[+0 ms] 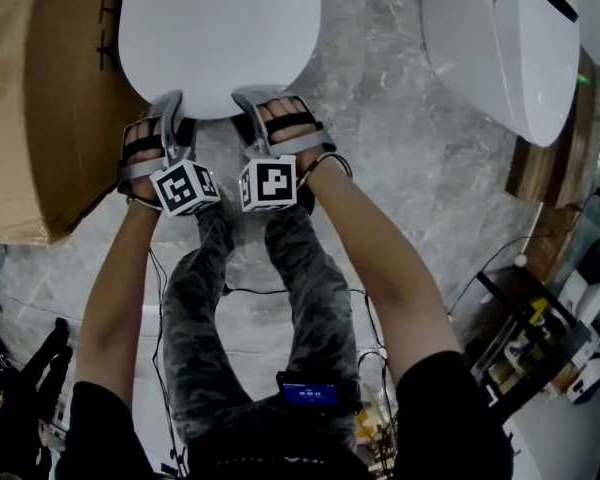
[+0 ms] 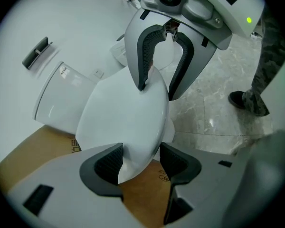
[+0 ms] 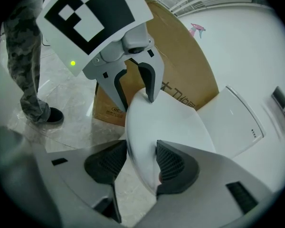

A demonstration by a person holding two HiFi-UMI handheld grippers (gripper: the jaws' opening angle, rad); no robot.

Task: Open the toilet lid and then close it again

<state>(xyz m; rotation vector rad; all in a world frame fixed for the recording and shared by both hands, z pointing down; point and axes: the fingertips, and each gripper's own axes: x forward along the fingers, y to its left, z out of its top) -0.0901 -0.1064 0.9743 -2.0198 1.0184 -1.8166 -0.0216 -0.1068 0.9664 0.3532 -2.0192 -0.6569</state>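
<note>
The lid [image 1: 220, 28] lies straight ahead of the person. Its long axis runs away from them, the hinge end is out of frame at the top, and the rounded front rim points back toward both tools. The left tool [image 2: 142, 161] and right tool [image 3: 141, 163] sit side by side on that rim, one on each side of its tip, and neither is nearer than the other.

In the left gripper view the rim passes between the jaws. It meets one pad, but cardboard shows through a gap at the other, so this tool reads as released around the lid rather than gripping it. In the right gripper view both pads bear on the rim, so this tool is grasping the lid.

The lid looks low, nearly flat over the bowl, so the closing seems almost done. Any last drop goes straight down about the far hinge.

The lid hides the bowl's inside. A cardboard box [image 1: 60, 98] stands just beside the toilet; its contents cannot be seen. A second toilet [image 1: 500, 38] stands well apart, also shut.
</note>
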